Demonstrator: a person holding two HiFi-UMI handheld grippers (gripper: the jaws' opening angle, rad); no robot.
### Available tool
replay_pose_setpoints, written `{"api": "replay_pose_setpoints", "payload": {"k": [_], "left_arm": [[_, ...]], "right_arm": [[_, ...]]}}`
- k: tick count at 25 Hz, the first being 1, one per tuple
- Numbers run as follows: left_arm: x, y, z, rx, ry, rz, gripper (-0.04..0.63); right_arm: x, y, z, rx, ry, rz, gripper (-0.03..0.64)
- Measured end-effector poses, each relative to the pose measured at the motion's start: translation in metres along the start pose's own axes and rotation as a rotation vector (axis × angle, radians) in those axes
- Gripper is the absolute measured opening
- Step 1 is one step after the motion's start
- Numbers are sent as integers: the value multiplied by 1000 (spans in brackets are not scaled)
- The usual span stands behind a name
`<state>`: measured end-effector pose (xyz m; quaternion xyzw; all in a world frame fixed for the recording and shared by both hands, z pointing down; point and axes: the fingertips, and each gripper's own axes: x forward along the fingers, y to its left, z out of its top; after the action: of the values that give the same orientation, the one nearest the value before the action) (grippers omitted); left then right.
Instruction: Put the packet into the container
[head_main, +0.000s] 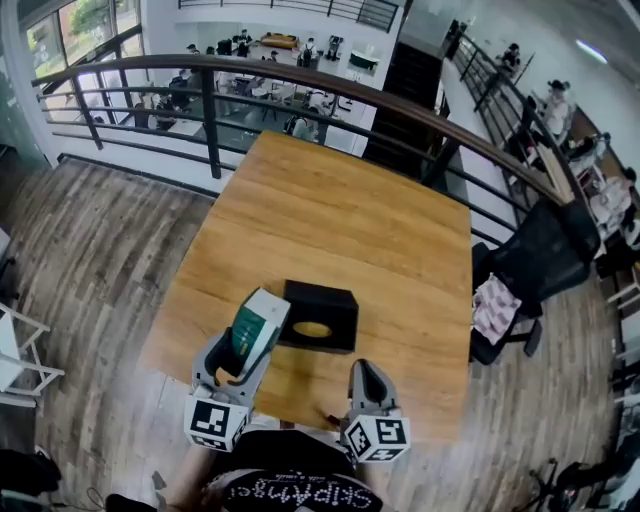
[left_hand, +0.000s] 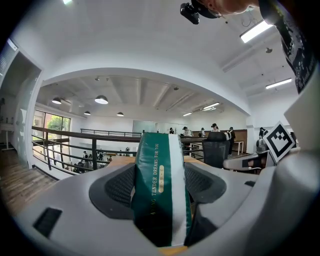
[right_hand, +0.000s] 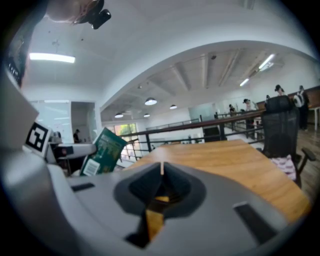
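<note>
While the left hand-held gripper (head_main: 243, 352) clamps the green packet (head_main: 262, 318) just left of the black container (head_main: 325, 298), transport seems underway — next, probably centre the packet above the container; the right hand-held gripper (head_main: 365, 376) sits closed, empty.

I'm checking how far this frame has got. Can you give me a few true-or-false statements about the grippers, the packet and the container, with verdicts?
1. The left gripper is shut on the green packet. True.
2. The packet lies inside the black container. False: it is held up in the left gripper's jaws, at the container's left edge in the head view.
3. The right gripper has its jaws together with nothing between them. True.
4. The container stands on the floor. False: it sits on the wooden table.
</note>
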<state>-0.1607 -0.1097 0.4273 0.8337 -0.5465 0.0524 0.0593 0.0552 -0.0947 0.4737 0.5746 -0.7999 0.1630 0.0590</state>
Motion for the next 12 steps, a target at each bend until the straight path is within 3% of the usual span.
{"api": "replay_pose_setpoints", "payload": {"k": [12], "left_arm": [[19,-16,-5,-8,23,19,336]], "right_arm": [[1,-25,13,-5,7,11,37]]}}
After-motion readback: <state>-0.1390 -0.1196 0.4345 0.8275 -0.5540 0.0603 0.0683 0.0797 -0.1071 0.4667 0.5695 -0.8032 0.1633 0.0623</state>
